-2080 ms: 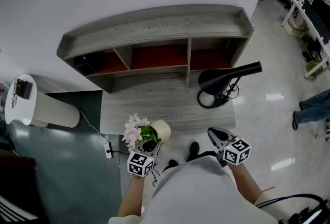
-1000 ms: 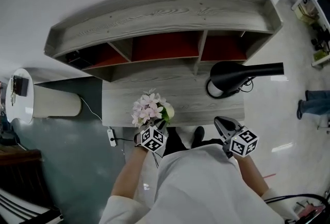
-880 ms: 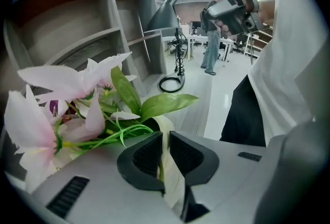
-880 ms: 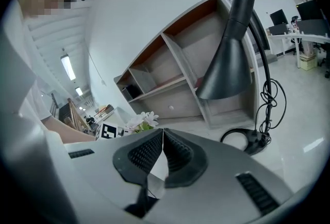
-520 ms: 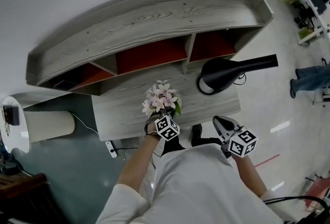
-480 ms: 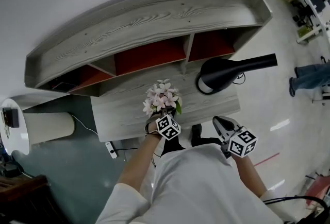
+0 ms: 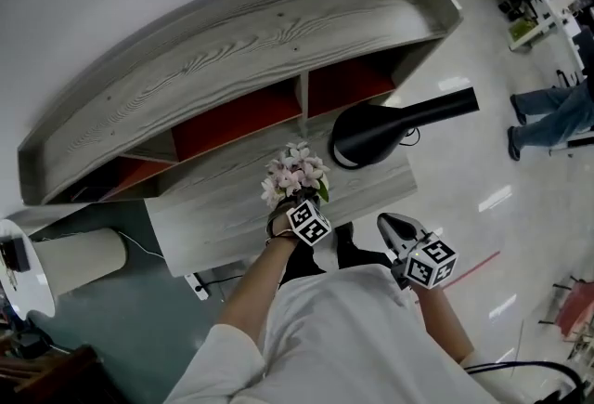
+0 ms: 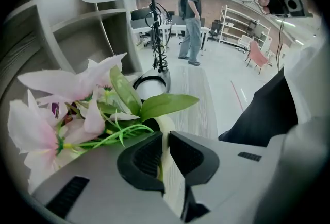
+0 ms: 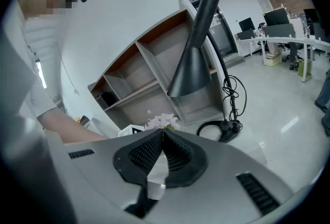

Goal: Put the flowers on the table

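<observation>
The left gripper [image 7: 293, 203] holds the flowers [image 7: 296, 174]; its jaws stand narrow, clamped on the rim of the cream pot [image 8: 166, 126], which runs as a thin pale strip between the pads. The blooms and leaves rise just past the fingertips, on their far side in the head view, with the stems about upright there; in the left gripper view they spread to the left of the jaws [image 8: 77, 109]. The bunch hangs over the middle of the table [image 7: 200, 218], close to its near edge, just left of the lamp [image 7: 371, 125] and short of the shelf [image 7: 232, 49]. Whether the pot's base touches the wood I cannot tell, as the gripper and blooms hide it. So the move likely turns on going straight down, keeping the pot level and clear of the lamp's base.

The right gripper [image 7: 391, 225] is pressed together on nothing; it hangs well apart at the right, off the table's near edge, so the left is the working one.

The flowers are pale pink and white, with broad green leaves and thin green stems; light and top-heavy, by my guess.
</observation>
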Motion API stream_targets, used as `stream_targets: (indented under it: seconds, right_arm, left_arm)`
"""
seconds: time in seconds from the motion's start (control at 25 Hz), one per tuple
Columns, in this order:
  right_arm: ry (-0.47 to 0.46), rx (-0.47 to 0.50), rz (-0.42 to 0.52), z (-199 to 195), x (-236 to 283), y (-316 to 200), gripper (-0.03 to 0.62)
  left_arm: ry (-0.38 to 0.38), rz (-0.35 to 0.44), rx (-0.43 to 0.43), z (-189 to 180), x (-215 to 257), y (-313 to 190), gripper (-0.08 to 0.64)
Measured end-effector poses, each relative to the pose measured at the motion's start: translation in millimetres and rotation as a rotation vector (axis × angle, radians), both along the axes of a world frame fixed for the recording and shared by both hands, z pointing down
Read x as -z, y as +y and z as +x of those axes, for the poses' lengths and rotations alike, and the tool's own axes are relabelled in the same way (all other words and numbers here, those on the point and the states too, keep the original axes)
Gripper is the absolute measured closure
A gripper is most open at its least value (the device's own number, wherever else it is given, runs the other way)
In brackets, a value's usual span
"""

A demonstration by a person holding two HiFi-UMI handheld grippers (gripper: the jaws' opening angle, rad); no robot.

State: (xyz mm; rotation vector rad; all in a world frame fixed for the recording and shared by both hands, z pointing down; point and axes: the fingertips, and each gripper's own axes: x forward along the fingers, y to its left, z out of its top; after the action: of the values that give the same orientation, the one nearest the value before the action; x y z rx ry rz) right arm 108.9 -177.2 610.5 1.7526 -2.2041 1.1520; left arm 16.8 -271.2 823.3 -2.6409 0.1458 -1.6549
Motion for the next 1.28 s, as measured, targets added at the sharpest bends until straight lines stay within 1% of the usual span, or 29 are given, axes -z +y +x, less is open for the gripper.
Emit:
stream_targets:
  seconds: [0.12, 0.32, 0.48, 0.68, 0.88, 0.96, 1.04, 1.28]
  right_arm:
    - [0.002, -0.028, -0.009, 5.7, -1.6, 3.3, 0.572]
    - [0.014, -0.076, -0.032, 15.0, -3.4, 15.0, 0.572]
    - [0.017, -0.114, -0.045, 21.5, -3.0, 24.0, 0.572]
    - [0.017, -0.133, -0.046, 29.1, -1.8, 28.9, 0.572]
    - [0.013, -0.132, -0.044, 36.6, -3.2, 34.4, 0.572]
    - [0.011, -0.128, -0.043, 39.9, -3.7, 37.7, 0.572]
    - [0.009, -0.121, -0.039, 42.9, -3.8, 40.0, 0.572]
    - [-0.005, -0.092, -0.012, 51.8, -2.1, 45.3, 0.572]
  left_arm:
    - [-0.026, 0.002, -0.028, 7.8, -11.4, 2.3, 0.505]
    - [-0.079, 0.053, -0.081, 21.8, -21.9, 0.8, 0.505]
    - [-0.078, 0.067, -0.113, 32.7, -25.6, 4.2, 0.505]
    - [-0.081, 0.082, -0.128, 35.5, -30.1, 7.6, 0.505]
    - [-0.076, 0.089, -0.139, 36.3, -30.7, 9.2, 0.503]
    - [-0.075, 0.086, -0.144, 37.1, -31.0, 12.6, 0.473]
    - [-0.069, 0.086, -0.133, 37.8, -32.1, 15.4, 0.446]
    - [-0.059, 0.133, -0.081, 38.8, -13.7, 11.9, 0.445]
